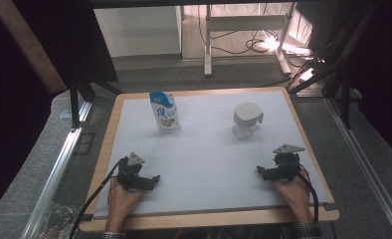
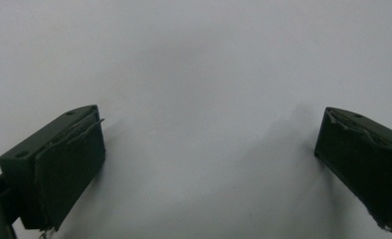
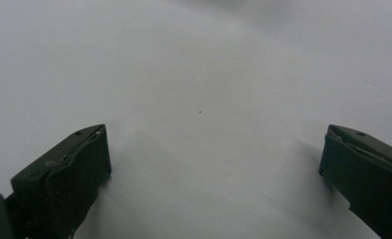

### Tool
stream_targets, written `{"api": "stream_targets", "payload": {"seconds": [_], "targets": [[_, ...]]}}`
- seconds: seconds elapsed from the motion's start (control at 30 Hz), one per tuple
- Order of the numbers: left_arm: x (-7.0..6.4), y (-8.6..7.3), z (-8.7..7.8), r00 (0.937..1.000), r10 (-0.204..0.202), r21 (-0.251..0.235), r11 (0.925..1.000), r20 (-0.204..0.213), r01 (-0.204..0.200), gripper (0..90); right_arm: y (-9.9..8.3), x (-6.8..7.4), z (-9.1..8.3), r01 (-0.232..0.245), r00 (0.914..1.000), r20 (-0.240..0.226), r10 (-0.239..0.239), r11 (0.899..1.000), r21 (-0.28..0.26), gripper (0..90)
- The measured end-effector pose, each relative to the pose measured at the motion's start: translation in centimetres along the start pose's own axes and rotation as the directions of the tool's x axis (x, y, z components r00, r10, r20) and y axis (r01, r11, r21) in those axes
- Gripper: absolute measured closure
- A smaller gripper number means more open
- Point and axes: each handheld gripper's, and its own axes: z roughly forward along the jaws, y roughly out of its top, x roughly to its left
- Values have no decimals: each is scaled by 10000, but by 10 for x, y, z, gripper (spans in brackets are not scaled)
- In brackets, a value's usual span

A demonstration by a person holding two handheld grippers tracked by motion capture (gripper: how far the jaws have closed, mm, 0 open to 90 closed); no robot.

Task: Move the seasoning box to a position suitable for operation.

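A blue and white drink pouch stands upright at the back left of the white table mat. A white lidded cup stands at the back right. My left gripper rests near the front left of the mat, held by a hand, well in front of the pouch. My right gripper rests near the front right, in front of the cup. In the left gripper view my left gripper has its jaws wide apart over bare mat. In the right gripper view my right gripper is likewise open with nothing between the jaws.
The mat lies on a wooden board whose edge runs along the front. Metal rails flank the table on both sides. Beyond the back edge stand desk legs and cables on the floor.
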Motion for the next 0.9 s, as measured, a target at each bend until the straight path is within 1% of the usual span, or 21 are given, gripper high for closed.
{"api": "stream_targets", "payload": {"seconds": [0.03,0.07,0.1,0.17,0.2,0.9], "targets": [[-3,1,1,9994,-272,4,9996,-210,272,0,0,0,0,7,10000,6,-7,10000,-2,0],[-7,3,3,9983,-415,-2,9991,-401,415,0,0,0,0,5,10000,7,-5,10000,0,0],[-11,4,4,9986,-362,-48,9993,-398,360,0,0,0,0,9,10000,9,-9,10000,0,0],[-13,5,5,9988,-297,-65,9995,-395,295,0,0,0,0,23,10000,10,-23,10000,-6,0],[-12,5,5,9989,-344,-54,9994,-320,342,0,0,0,0,28,10000,12,-28,10000,-9,0],[-12,5,5,9990,-352,-59,9994,-281,350,0,0,0,0,20,10000,9,-20,10000,-6,0]]}}
